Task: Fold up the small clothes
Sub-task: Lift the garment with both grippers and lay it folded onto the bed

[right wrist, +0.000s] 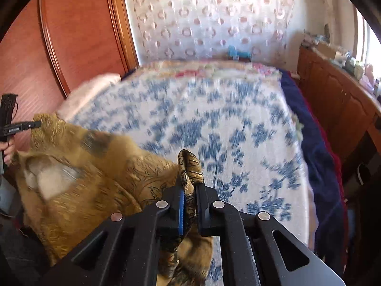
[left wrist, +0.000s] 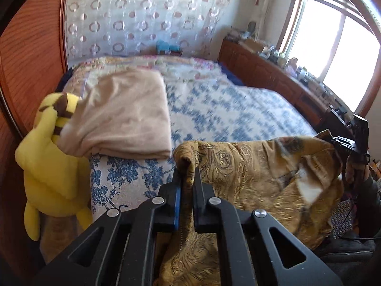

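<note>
Left wrist view: my left gripper (left wrist: 188,169) is clenched on a bunched corner of the golden patterned garment (left wrist: 257,166). The cloth runs between both pads and hangs down below them. The garment spreads away from that corner toward the near edge of the bed (left wrist: 238,109), slack and creased, with a pale patch showing on the side away from my grip. At its far corner the right gripper (left wrist: 352,143) is visible, touching the fabric. Beyond the garment, further up the bed, lies a folded beige blanket (left wrist: 123,114), well apart from the garment; a yellow plush toy (left wrist: 50,162) leans against the blanket at the bed's side.

Right wrist view: my right gripper (right wrist: 190,178) is also clamped on a rolled corner of the same garment (right wrist: 95,174), with fabric pinched between the pads and trailing beneath. The garment extends from this corner across the near edge of the bed (right wrist: 214,119) to the left gripper (right wrist: 23,126), which touches the opposite corner. The bedspread is blurred.

Step in hand, as I judge it: both corners are secured and the garment is being raised off the near edge of the bed, ready to be spread. No fold is made yet.

Next move calls for: holding both grips closed, drawing the two corners apart until the edge between them is taut, then laying the garment flat on the open bedspread, clear of the beige blanket
</note>
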A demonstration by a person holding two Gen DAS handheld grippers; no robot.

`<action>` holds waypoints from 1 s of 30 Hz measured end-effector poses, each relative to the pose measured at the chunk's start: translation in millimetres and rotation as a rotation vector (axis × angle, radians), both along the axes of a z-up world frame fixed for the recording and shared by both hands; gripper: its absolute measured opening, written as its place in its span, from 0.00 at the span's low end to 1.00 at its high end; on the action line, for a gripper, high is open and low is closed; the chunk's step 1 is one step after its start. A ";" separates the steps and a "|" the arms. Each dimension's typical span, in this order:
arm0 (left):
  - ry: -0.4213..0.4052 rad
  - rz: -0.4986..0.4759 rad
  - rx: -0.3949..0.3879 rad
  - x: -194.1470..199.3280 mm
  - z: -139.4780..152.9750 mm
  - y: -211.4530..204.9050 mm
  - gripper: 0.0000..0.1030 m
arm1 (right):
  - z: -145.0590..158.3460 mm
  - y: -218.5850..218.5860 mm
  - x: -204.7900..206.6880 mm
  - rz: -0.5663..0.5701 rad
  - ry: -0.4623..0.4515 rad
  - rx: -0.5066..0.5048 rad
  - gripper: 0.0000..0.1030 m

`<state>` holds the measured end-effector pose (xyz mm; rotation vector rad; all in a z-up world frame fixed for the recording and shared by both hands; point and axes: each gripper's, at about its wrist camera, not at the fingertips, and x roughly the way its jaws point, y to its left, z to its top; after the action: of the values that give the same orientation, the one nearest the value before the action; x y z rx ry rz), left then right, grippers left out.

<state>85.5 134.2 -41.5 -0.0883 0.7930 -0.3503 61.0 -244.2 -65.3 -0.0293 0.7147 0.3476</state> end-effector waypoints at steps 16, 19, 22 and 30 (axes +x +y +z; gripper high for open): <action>-0.431 0.026 -0.118 -94.6 152.0 -2.7 0.08 | 178.4 -25.8 -129.9 -0.015 -0.464 0.040 0.06; -0.496 0.029 -0.131 -105.5 172.8 -0.9 0.08 | 201.9 -32.6 -145.6 -0.009 -0.515 0.057 0.06; -0.563 0.036 -0.136 -117.0 193.6 0.5 0.07 | 222.3 -38.5 -161.5 -0.021 -0.571 0.059 0.06; -0.665 0.063 -0.082 -101.2 243.0 3.9 0.07 | 264.2 -39.8 -167.2 -0.019 -0.668 0.041 0.06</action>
<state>-15.8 138.1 201.5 -0.0667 0.1179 -0.3244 -106.2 -283.9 198.9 -0.0945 0.0468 0.3081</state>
